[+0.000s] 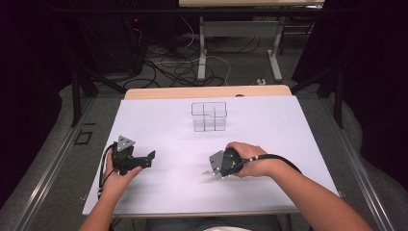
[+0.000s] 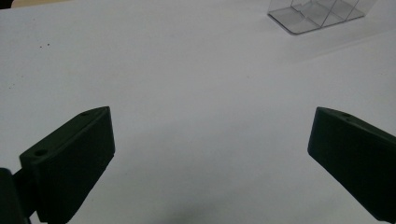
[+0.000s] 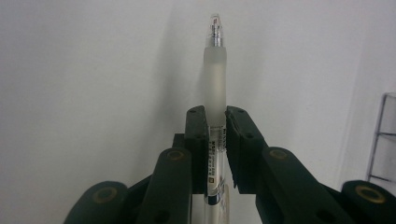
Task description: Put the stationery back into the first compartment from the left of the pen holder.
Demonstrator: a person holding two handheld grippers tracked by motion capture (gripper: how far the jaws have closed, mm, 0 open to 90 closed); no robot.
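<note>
While the left gripper (image 2: 212,140) sits idle on the left of the white table (image 1: 168,130), its jaws spread wide with nothing between them, the right gripper (image 3: 215,119) has its jaws pressed onto a pen (image 3: 215,79). Pen is clear-bodied with a frosted grip section and a small metal tip; it runs straight along the jaws and sticks out past them, tip forward. Pads clamp it just behind the frosted part. From the high view the right gripper (image 1: 217,166) sits low over the table, right of centre, held in the person's right hand (image 1: 250,159), pointing left. Clear plastic organizer (image 1: 209,116) with compartments stands farther back near the middle, well apart from both grippers.
</note>
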